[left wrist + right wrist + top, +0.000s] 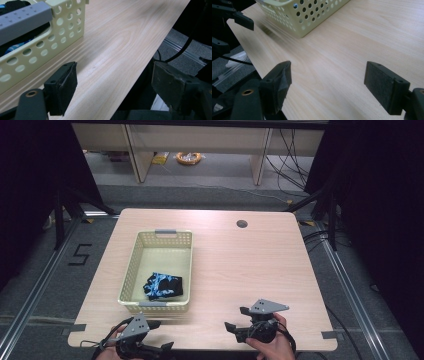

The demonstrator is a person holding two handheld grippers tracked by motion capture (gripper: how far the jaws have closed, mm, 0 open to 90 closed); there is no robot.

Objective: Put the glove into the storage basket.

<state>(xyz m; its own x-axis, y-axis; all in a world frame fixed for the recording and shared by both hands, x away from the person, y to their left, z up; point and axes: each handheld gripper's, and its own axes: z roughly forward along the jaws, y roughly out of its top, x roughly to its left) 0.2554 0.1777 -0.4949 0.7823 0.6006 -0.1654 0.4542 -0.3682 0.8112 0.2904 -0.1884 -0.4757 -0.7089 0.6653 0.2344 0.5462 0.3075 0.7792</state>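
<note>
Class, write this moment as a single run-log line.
left gripper: open, empty, near table edge | right gripper: open, empty, over table | basket: holds folded black-and-blue cloth

The high view looks forward and down over the whole bench (240,265). Both gripper views sit low and close at its near edge, sharing the basket (62,30) corner.

your left gripper (161,335) sits at the bench's (240,270) near edge, just below the cream basket (131,270), jaws apart. your right gripper (237,319) rests well right of it, jaws spread, pointing left. a black-and-blue cloth (163,286) lies in the basket's near end.
</note>
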